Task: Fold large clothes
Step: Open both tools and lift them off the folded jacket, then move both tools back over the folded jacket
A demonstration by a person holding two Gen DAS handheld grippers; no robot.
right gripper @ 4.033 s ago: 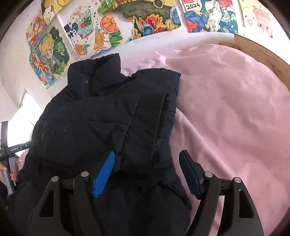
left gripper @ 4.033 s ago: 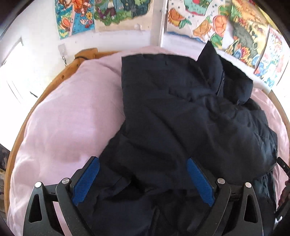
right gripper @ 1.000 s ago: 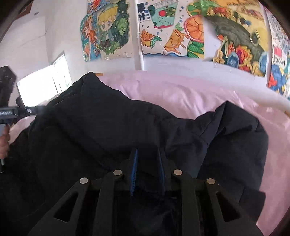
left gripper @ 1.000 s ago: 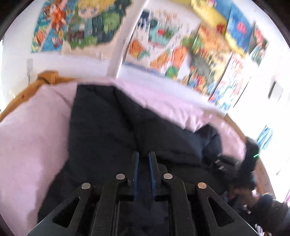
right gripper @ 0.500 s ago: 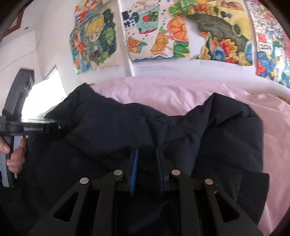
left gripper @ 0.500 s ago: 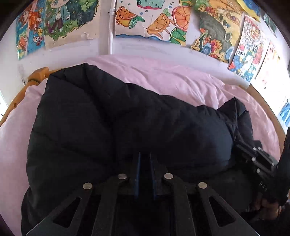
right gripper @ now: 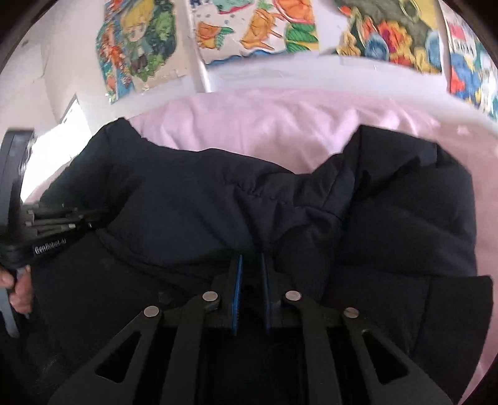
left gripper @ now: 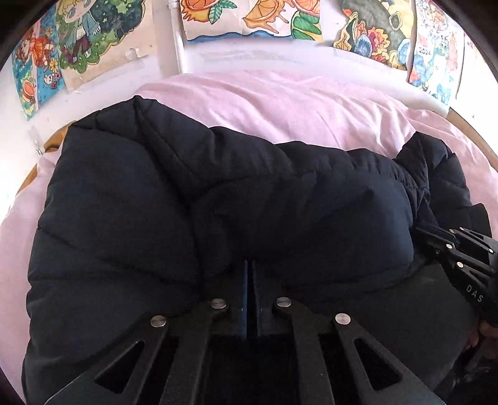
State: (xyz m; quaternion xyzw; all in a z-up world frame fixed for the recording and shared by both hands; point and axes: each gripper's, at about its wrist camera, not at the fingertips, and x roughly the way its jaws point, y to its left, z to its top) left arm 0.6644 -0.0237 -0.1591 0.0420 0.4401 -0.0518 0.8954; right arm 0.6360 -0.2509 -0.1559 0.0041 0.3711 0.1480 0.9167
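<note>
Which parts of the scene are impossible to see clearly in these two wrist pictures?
- Left gripper tips, left view: buried in the black jacket.
- Right gripper tips, right view: jacket folds cover them.
- Jacket's near hem, both views: behind the gripper frames and cut by the bottom edge.
- Wall drawings, right view: blurred and cut off at the top.
- Pink sheet beneath the jacket: hidden.

"DAS" stands on the right gripper (left gripper: 460, 261); "GenRobot.AI" stands on the left gripper (right gripper: 49, 247); "2024" shows on a wall poster (left gripper: 425, 51).
</note>
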